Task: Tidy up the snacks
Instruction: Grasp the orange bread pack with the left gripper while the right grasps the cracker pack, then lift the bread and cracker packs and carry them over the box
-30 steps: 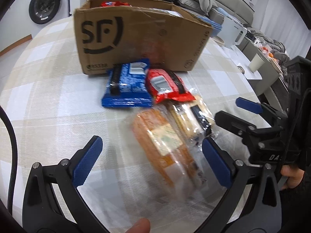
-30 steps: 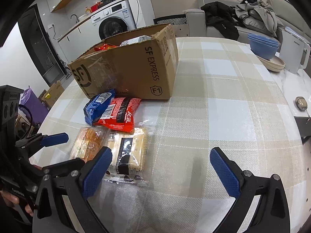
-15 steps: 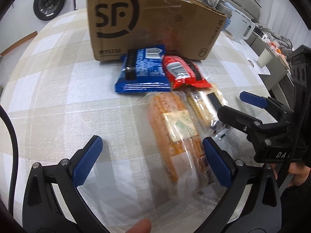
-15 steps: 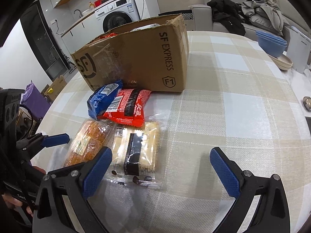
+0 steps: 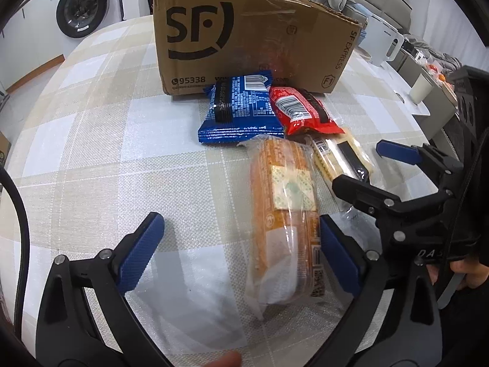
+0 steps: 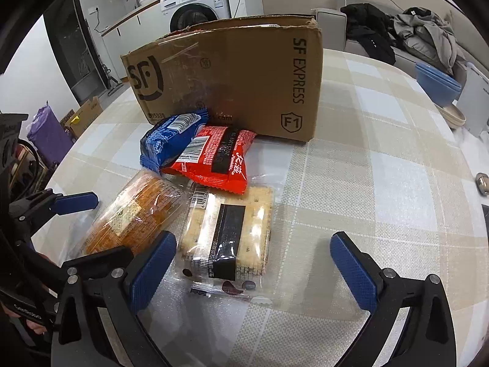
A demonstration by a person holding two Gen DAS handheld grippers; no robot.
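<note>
On the checked tablecloth (image 5: 91, 159), in front of the box:
snacks: four packets in a cluster, two rows.
orange cake pack (image 5: 284, 214): clear wrap, lies lengthwise between the left gripper's fingers, nearer the right-hand pad, which is at or just beside its edge; contact unclear.
pale biscuit pack (image 6: 227, 235): clear wrap with black band, beside the orange one, its near end between the right gripper's fingers, close to the left-hand pad.
blue packet (image 5: 241, 110): back row, far end against the box wall.
red packet (image 6: 214, 157): overlaps the blue packet's edge, its near end over the biscuit pack's far end.
cardboard box (image 5: 244, 36): SF Express print, upright, top open, contents hardly visible.
left gripper (image 5: 238, 253): jaws wide but closing, orange pack between them, not gripped.
right gripper (image 6: 253, 266): jaws wide, nothing gripped, angled down over the biscuit pack.
person: fingers (image 5: 467, 275) on the right gripper's handle, seen at the left view's edge.
surroundings: washing machine (image 6: 195, 6), clothes heaped on a sofa (image 6: 421, 33), blue bowls (image 6: 437, 84) at the table's far side.
</note>
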